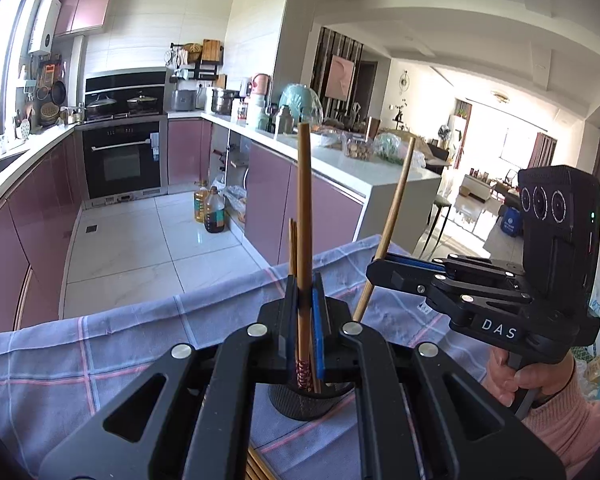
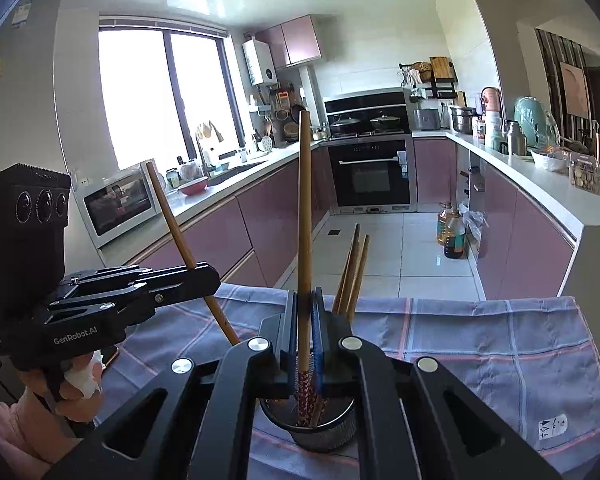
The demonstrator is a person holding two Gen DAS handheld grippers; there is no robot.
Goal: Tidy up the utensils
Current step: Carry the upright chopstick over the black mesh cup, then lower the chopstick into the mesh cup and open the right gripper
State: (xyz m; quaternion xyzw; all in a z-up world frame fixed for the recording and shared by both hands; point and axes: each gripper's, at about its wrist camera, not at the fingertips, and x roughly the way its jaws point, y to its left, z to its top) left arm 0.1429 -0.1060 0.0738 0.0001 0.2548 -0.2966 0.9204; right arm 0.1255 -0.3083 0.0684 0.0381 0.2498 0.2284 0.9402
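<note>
Holding one chopstick each, the left gripper [image 1: 304,300] and right gripper [image 2: 305,308] have their fingers pinched tight on the sticks above the mesh cup [image 2: 308,428] on the checked cloth [image 2: 480,340]. Next, I think, each stick must point down into the cup, then be let go.
</note>
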